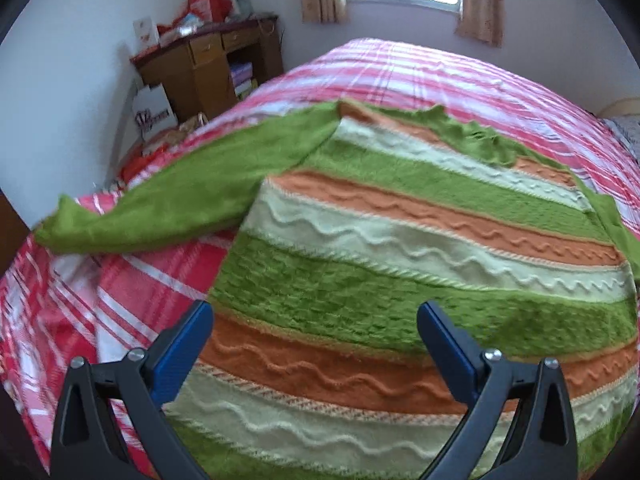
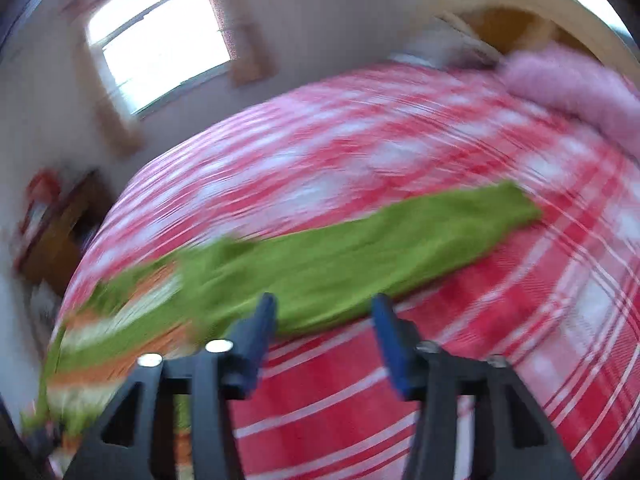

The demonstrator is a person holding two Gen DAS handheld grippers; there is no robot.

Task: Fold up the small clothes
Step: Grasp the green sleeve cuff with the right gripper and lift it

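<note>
— Blue-padded left gripper (image 1: 314,320) hung with jaws wide apart, gripping nothing; what lay beneath it?
— The fuzzy green, orange and cream striped sweater (image 1: 400,248), flat on the red-and-white plaid bedspread (image 1: 460,76).
— And the right gripper (image 2: 324,312)?
— Half-parted, empty, its green sleeve (image 2: 380,248) just ahead.
</note>
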